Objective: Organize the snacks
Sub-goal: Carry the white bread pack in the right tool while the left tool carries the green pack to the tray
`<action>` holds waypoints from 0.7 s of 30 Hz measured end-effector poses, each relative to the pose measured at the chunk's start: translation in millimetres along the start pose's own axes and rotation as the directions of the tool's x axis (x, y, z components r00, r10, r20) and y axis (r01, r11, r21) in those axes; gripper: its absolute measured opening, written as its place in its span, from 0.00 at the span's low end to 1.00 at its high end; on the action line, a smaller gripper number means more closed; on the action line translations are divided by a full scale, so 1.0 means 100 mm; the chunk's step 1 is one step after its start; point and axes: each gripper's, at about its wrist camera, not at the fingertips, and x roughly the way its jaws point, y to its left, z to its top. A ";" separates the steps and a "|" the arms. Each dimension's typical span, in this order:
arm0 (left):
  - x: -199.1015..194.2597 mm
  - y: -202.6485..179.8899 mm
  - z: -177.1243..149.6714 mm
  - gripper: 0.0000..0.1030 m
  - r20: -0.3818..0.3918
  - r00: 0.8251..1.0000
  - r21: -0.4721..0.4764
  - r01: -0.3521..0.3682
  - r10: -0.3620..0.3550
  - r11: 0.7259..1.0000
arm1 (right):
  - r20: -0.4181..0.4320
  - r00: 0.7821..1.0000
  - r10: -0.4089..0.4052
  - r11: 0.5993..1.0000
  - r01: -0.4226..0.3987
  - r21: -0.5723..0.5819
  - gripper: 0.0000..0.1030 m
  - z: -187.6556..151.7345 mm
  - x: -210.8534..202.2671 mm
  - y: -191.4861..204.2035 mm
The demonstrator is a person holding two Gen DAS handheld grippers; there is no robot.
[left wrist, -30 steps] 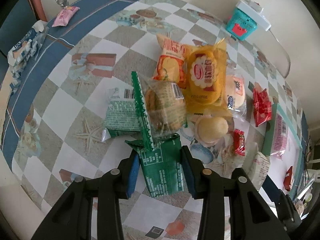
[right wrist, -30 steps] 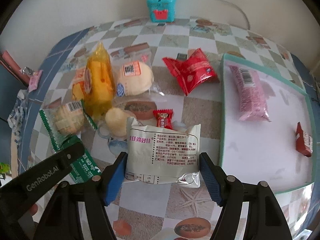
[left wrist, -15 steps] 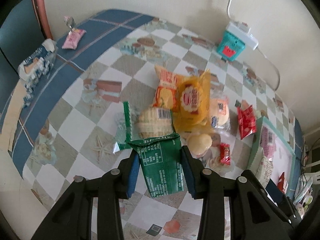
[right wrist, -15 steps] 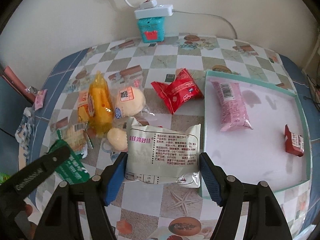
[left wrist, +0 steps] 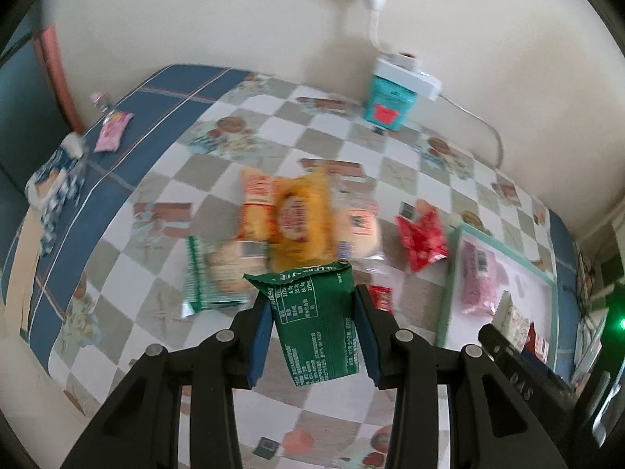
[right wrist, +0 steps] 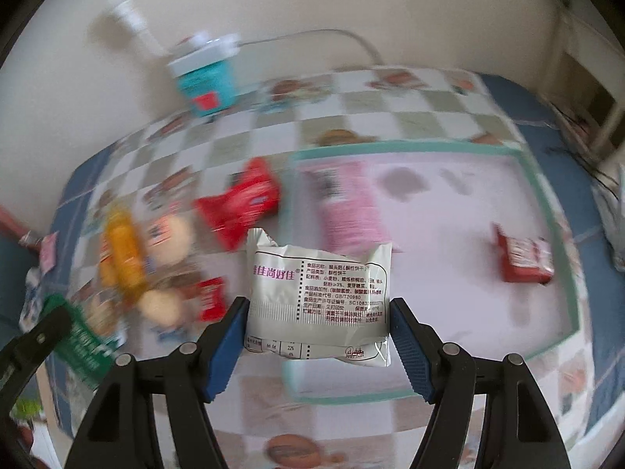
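Note:
My left gripper (left wrist: pixel 312 326) is shut on a green snack packet (left wrist: pixel 316 320) and holds it above the checkered table. My right gripper (right wrist: pixel 317 334) is shut on a white snack packet (right wrist: pixel 318 293), held over the near left edge of the white tray with a teal rim (right wrist: pixel 554 219). The tray holds a pink packet (right wrist: pixel 349 207) and a small red packet (right wrist: pixel 523 260). On the table lie a yellow packet (left wrist: pixel 299 219), an orange packet (left wrist: pixel 256 199), a round bun packet (left wrist: pixel 357 226), a red packet (left wrist: pixel 422 240) and a green-edged biscuit packet (left wrist: pixel 218 269).
A teal box with a white power strip (left wrist: pixel 390 97) stands at the wall. A pink candy (left wrist: pixel 113 131) and a blue-white packet (left wrist: pixel 54 179) lie on the table's blue left border. The other gripper's arm shows at the lower right of the left wrist view (left wrist: pixel 519 367).
Both grippers have risen and swung right with their packets. The white packet now hangs over the tray's edge. The views are motion-blurred.

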 end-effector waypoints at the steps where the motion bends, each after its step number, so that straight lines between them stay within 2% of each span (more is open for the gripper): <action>1: -0.01 -0.10 -0.01 0.41 0.002 1.000 0.024 0.005 -0.006 1.000 | -0.003 1.000 -0.013 1.000 0.013 0.021 0.72 0.01 0.01 -0.10; 7: -0.10 -0.75 -0.15 0.41 0.024 0.999 0.201 0.039 -0.045 0.979 | -0.028 0.992 -0.127 0.976 0.130 0.175 0.72 0.03 0.02 -0.79; 10: -0.11 -0.99 -0.22 0.41 0.017 0.997 0.256 0.064 -0.071 0.965 | -0.032 0.986 -0.161 0.959 0.164 0.233 0.72 0.02 -0.03 -1.07; 15: -0.13 -1.31 -0.31 0.41 0.011 0.994 0.307 0.097 -0.105 0.947 | -0.017 0.981 -0.191 0.930 0.186 0.316 0.72 0.01 -0.15 -1.39; 21: -0.05 -1.66 -0.38 0.41 0.005 0.981 0.361 0.181 -0.196 0.915 | 0.011 0.978 -0.209 0.897 0.187 0.401 0.72 -0.01 -0.26 -1.62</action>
